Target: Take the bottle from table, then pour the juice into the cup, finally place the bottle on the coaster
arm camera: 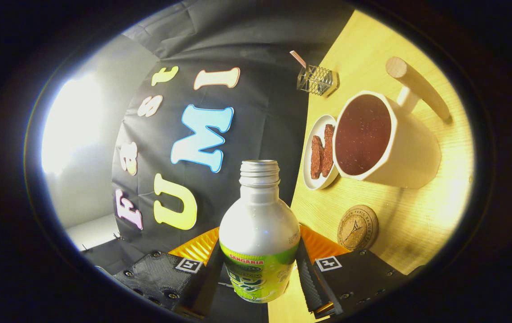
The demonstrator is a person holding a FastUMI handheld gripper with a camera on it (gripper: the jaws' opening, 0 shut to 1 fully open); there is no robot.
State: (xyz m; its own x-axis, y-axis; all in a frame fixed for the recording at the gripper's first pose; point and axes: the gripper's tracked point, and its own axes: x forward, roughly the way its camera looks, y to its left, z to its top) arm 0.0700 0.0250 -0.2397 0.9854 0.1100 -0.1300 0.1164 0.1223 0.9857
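Note:
A silver bottle [259,224] with a green label and an open threaded neck sits between my fingers, and my gripper [259,269] is shut on it at the label. The view is rolled, so the wooden table [417,215] stands at a steep slant beside the bottle. Beyond the fingers a white cup [386,141] with a wooden handle holds dark red-brown liquid. A round cork coaster [357,227] lies bare on the table, nearer to my fingers than the cup.
A small white dish [320,152] with two brown pieces sits against the cup. Farther back stands a small wire holder [317,80] with a striped stick. The black cloth wall hangs behind the table.

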